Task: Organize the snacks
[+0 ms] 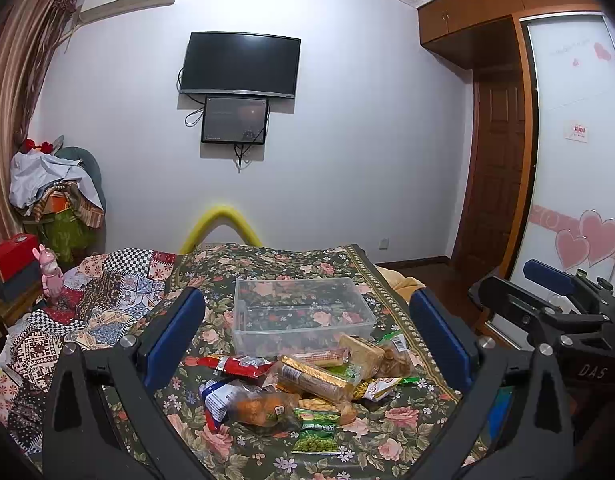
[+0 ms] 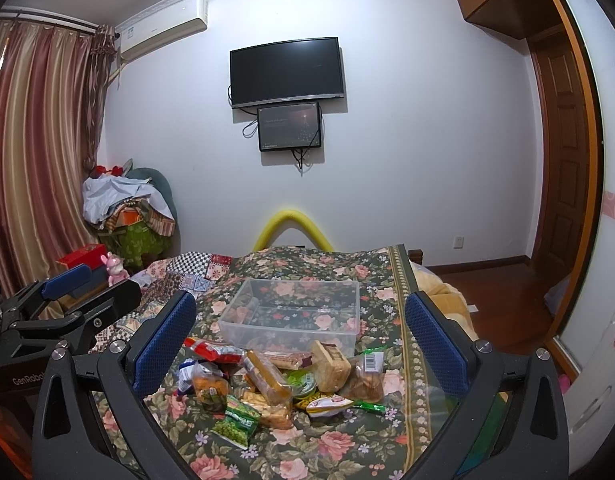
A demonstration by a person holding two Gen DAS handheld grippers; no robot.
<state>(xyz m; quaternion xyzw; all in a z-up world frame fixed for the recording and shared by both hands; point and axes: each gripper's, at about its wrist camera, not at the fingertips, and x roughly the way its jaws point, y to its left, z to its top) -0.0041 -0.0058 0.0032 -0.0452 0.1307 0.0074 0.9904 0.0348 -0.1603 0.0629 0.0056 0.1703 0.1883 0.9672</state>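
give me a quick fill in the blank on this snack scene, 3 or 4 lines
1. The clear plastic bin behind the snack pile holds ____ snacks.
2. The nearest packet, the pea packet, is coloured ____.
3. Both the left gripper and the right gripper have their jaws ____.
4. The cloth under the snacks has a ____ pattern.

Missing words: no; green; open; floral

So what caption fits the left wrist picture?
Open left hand-held gripper frames a snack pile before an empty clear bin on a floral cloth.
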